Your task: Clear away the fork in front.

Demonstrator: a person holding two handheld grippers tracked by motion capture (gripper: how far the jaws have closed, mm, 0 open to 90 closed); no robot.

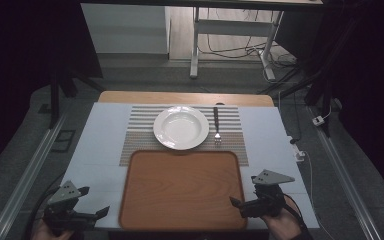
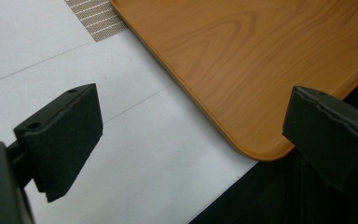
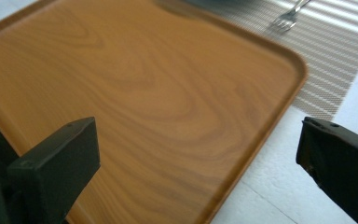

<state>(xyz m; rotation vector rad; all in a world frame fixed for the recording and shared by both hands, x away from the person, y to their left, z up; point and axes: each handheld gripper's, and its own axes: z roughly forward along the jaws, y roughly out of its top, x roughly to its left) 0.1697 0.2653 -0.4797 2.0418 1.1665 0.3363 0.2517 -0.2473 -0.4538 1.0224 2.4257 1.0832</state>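
A wooden tray (image 1: pixel 182 190) lies flat on the near half of the white table (image 1: pixel 102 130), its far edge resting on a striped mat (image 1: pixel 140 131); nothing lies in it. The left gripper (image 1: pixel 96 201) is held by a hand (image 1: pixel 45 231) at the near left corner of the table, just beside the tray's left edge; its jaws stand wide apart and grip nothing. In the left gripper view the tray's rounded near corner (image 2: pixel 261 149) sits between the two jaws, with bare table under the left one. The right gripper (image 1: pixel 244 192) is held at the tray's near right corner, its lower jaw over the tray's rim; its jaws are also wide apart and hold nothing. In the right gripper view the tray (image 3: pixel 135 102) spreads between the jaws, its right rim near the right jaw. Beyond the tray, on the mat, stands a white plate (image 1: pixel 181 127); a fork (image 1: pixel 217 125) lies just to its right, tines toward the tray, apart from the plate.
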